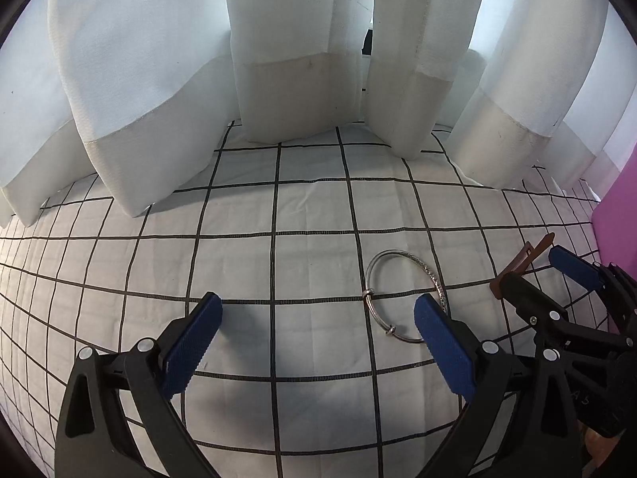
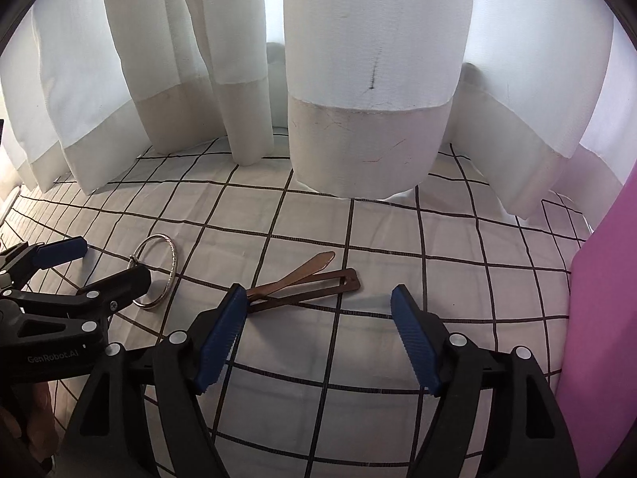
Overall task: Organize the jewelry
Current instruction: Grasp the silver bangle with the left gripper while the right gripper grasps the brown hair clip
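A silver bangle (image 1: 402, 292) lies flat on the white checked cloth (image 1: 278, 207), just in front of my left gripper's right finger; it also shows in the right wrist view (image 2: 161, 275). A brown hair clip (image 2: 306, 281) lies on the cloth (image 2: 398, 239), just ahead of my right gripper's left finger; its end shows in the left wrist view (image 1: 527, 257). My left gripper (image 1: 318, 314) is open and empty, low over the cloth. My right gripper (image 2: 318, 306) is open and empty, to the right of the left one.
White curtains (image 1: 298, 59) hang down onto the cloth along the far side. A pink box or panel (image 2: 597, 318) stands at the right edge, and shows in the left wrist view (image 1: 621, 207).
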